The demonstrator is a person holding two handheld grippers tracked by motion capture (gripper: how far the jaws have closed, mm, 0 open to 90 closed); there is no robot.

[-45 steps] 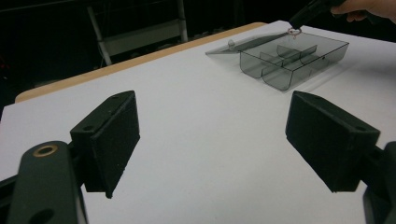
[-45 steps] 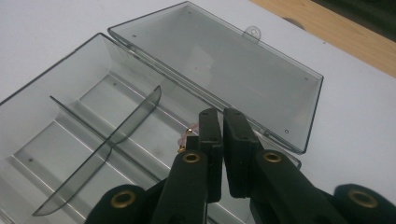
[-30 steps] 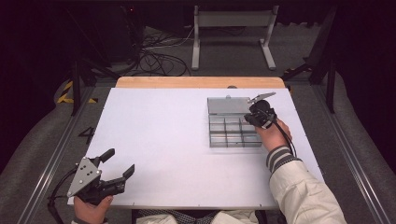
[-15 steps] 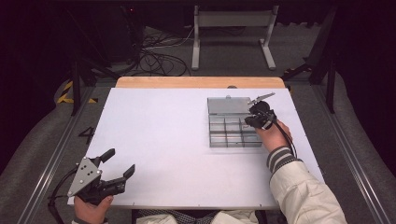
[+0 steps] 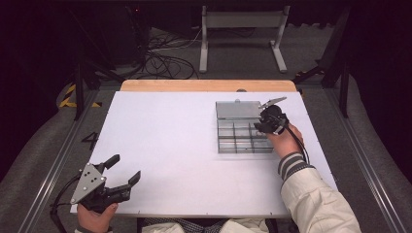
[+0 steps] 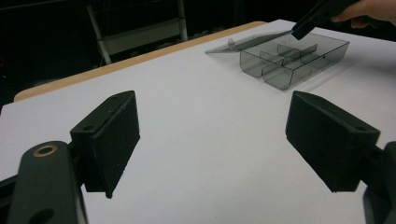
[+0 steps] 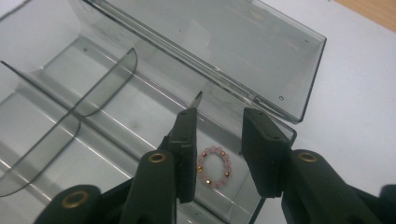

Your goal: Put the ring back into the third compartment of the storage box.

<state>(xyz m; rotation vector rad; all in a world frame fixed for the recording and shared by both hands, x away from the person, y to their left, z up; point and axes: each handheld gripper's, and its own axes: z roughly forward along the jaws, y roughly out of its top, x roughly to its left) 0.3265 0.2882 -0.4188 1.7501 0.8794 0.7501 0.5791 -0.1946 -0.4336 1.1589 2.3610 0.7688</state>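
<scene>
The right claw (image 7: 217, 149) is held over the near right corner compartment of the clear organiser box (image 5: 228, 141), its jaws just opened and parted, released. The pink bead bracelet (image 7: 214, 167) lies on the compartment floor between them, untouched by either pad. The compartment is bounded by the box wall and the hinged lid (image 7: 210, 42), laid open behind. The left claw (image 5: 119, 174) is held released at the tabletop's (image 5: 170, 145) near left edge, well apart from the box, with bare surface between them.
</scene>
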